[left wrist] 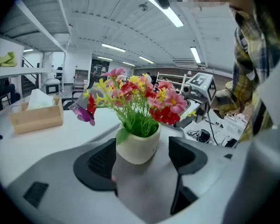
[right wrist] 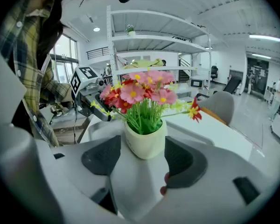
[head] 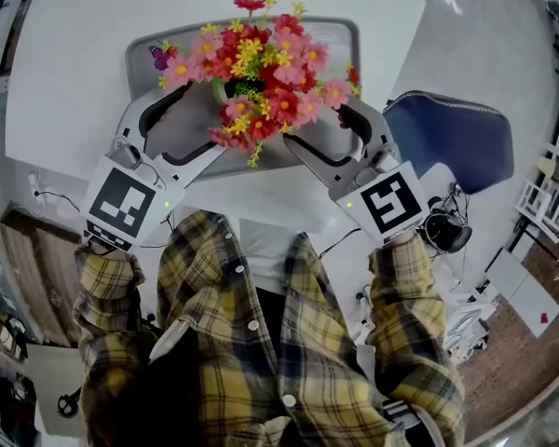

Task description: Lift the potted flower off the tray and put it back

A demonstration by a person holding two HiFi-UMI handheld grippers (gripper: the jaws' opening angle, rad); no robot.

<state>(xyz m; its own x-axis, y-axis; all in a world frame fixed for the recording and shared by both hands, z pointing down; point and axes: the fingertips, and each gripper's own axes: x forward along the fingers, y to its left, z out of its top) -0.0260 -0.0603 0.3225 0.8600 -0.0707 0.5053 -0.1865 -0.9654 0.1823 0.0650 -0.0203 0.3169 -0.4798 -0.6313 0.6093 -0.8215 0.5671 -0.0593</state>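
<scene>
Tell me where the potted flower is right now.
Head view, upper centre: the potted flower stands on the grey tray on the white table, between the left gripper and the right gripper.

Flowers spread wide over pot, so no way in from above. Tabletop free L of tray; blue chair crowds R side.

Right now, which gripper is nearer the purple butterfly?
The left gripper. The purple butterfly sits at the left edge of the potted flower in the head view, by that gripper's jaws; the right gripper is across the blooms.
</scene>
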